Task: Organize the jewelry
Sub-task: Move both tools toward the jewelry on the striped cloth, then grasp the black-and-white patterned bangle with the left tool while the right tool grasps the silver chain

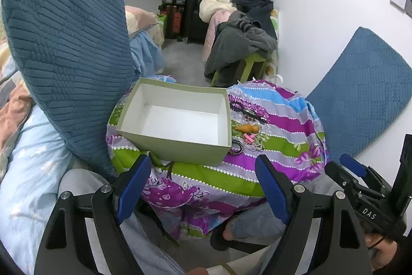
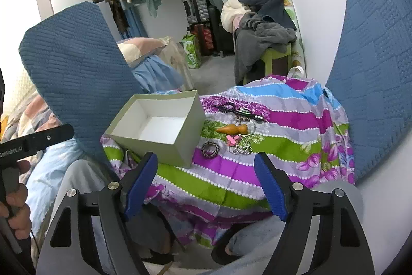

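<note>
Striped floral cloth [image 2: 283,125] bears open box [image 2: 159,130], jewelry pile [image 2: 237,135] just beside.

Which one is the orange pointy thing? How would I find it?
Find the open green box on the striped cloth. Just to its right lies a small pile of jewelry. The orange wooden piece lies flat there, carrot-shaped with a rounded knob; its neighbours are a dark round ring and pale beads.

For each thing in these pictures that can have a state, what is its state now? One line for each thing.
Box: open, no lid, nothing inside.
Orange wooden piece: lying on its side on the cloth, outside the box.
Round brooch: flat on the cloth, beside the box.
Bead chain: heaped loose on the cloth.
Left gripper: open, holding nothing.
Right gripper: open, holding nothing.
</note>
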The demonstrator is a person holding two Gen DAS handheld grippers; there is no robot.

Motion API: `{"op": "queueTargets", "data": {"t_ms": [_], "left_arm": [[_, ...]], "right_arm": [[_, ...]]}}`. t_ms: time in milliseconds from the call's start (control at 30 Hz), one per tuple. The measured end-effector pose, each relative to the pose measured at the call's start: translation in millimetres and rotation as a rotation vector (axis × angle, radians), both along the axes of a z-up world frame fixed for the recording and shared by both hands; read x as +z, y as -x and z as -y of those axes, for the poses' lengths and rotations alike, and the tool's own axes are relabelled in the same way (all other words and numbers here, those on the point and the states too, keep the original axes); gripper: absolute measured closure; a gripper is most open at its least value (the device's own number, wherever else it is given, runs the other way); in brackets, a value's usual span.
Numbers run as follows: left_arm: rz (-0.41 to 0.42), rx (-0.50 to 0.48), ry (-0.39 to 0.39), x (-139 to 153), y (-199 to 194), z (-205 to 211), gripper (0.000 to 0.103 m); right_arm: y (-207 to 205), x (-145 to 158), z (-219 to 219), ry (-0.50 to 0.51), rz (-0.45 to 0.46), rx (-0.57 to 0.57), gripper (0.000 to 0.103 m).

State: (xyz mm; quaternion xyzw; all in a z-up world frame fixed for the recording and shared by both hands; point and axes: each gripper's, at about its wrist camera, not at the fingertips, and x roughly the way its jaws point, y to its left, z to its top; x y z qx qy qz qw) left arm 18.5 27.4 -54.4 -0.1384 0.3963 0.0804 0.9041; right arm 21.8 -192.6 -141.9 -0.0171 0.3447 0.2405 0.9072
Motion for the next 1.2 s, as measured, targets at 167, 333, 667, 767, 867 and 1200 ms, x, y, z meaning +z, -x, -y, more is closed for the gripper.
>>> {"op": "queueTargets", "data": {"t_ms": [167,333,667,767,867,1200], "left_arm": [[0.014,-0.031,0.014,-10,-16,6,0.020],[0.007,-0.055,0.005,-20,-33,19,0.021],[-0.001,-0.149,0.036,-51,-65,49,0.028],[-0.026,-0.180,0.052,-66,-78,57,0.032],[-0.060,-0.213,0.056,-83,-92,65,0.044],[-0.133,-0.282,0.106,-138,-132,87,0.061]], "right_arm": [[-17,-11,2,-0.003,0.022,0.000,0.034],[-34,-23,11,-0.034,0.019,-0.009,0.034],[-69,-63,27,-0.046,-0.017,-0.008,0.039],[-85,-80,30,-0.031,-0.027,-0.006,0.044],[-99,-94,29,-0.026,-0.026,0.018,0.045],[-154,-154,7,0.026,-0.132,0.109,0.040]]}}
